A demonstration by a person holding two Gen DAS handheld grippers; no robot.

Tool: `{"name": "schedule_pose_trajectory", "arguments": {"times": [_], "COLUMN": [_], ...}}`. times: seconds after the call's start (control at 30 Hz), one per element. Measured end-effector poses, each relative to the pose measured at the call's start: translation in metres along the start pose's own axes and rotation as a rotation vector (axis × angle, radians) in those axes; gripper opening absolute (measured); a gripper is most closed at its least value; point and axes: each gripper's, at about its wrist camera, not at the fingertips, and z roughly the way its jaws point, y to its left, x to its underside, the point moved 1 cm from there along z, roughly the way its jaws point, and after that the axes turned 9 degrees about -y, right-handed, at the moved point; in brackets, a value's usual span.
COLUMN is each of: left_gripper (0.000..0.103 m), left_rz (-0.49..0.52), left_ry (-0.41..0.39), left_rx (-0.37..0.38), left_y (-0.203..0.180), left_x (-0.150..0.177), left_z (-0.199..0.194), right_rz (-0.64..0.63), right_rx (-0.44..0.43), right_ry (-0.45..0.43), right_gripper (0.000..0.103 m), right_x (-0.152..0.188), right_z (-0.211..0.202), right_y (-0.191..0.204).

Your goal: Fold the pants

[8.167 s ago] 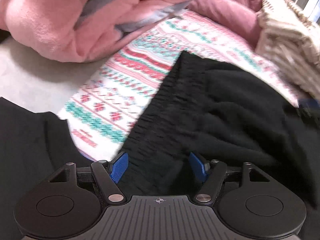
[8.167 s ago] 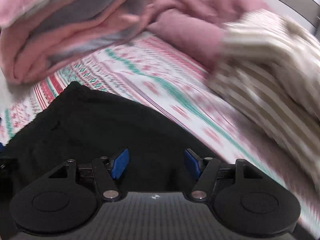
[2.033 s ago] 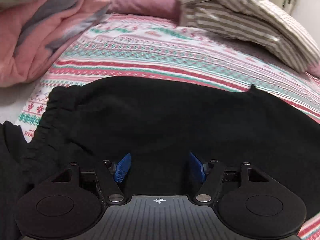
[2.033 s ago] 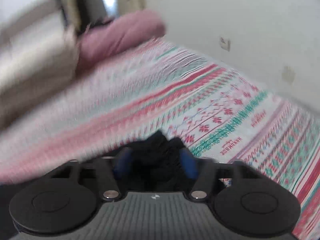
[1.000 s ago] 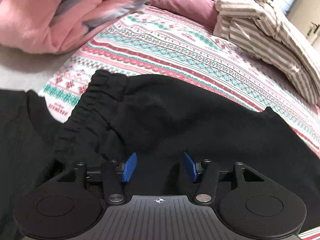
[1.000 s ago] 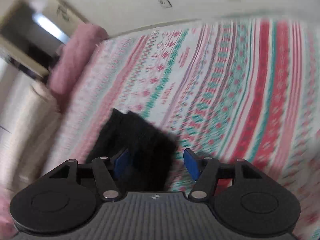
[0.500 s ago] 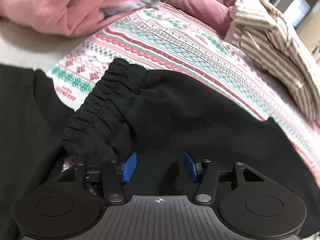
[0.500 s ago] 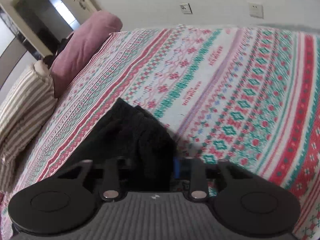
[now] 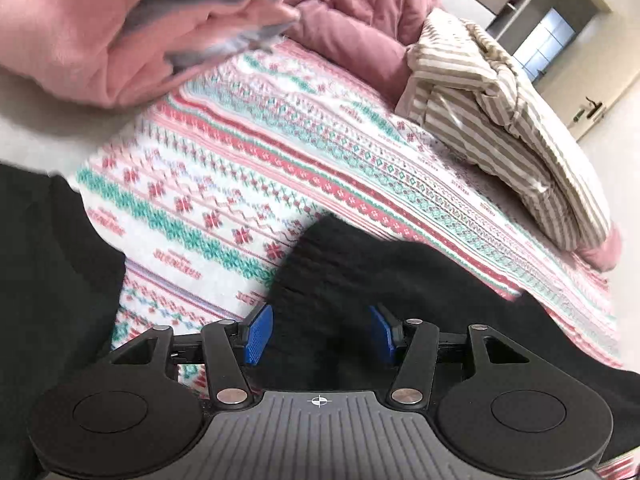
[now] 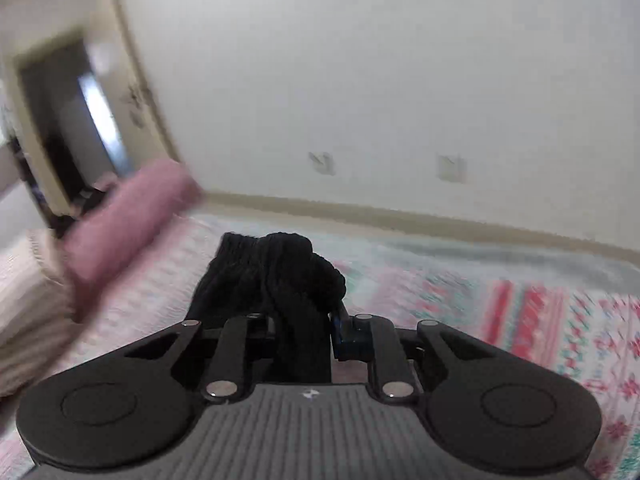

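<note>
**Pinching the cuff end, waistband end loose between the other jaws**

Gripping a bunched wad of the black pants, my right gripper has just been closing and now pinches the cloth between its pads, the wad standing up above the patterned bedsheet. My left gripper has its jaws spread, having just been opening a little; the blue pads sit either side of the pants without pressing them. The garment lies stretched across the bedsheet, near a striped pillow and a pink blanket.

I judge the fabric thick, soft and limp, probably fleece: light, not slippery, but it will sag and bunch. Best holds look like the elastic waistband and the cuffs, where the cloth is doubled.
</note>
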Motion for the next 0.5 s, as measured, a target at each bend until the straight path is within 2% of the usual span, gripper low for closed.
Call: {"name": "schedule_pose_trajectory", "arguments": {"times": [0.07,0.13,0.23,0.3,0.37,0.43,0.5], "left_gripper": [0.061,0.061,0.061,0.061,0.061,0.061,0.061], "left_rz": [0.065,0.075,0.029,0.033,0.061,0.105,0.145], "left_ry": [-0.015,0.000,0.001,-0.023,-0.038,-0.044,-0.062], "left_rx": [-0.061,-0.050,0.009,0.041,0.057,0.039,0.011], "left_y": [-0.005,-0.005,-0.005,-0.010,-0.017,-0.027,-0.035], "left_x": [0.003,0.005,0.004,0.002,0.004,0.007,0.008], "left_z": [0.002,0.006,0.002,-0.002,-0.003,0.001,0.003], "right_rz": [-0.052,-0.133,-0.132,-0.158,-0.208,-0.242,-0.233], "right_rx": [0.051,0.118,0.115,0.145,0.220,0.335,0.358], "right_ry": [0.112,0.167,0.167,0.149,0.134,0.080,0.013], "right_gripper": [0.069,0.071,0.075,0.094,0.103,0.103,0.103], "right_x": [0.025,0.046,0.045,0.040,0.037,0.028,0.025], "right_z": [0.028,0.046,0.050,0.035,0.026,0.009,0.000], "right_y": [-0.009,-0.011,-0.008,-0.007,-0.006,-0.009,-0.004]}}
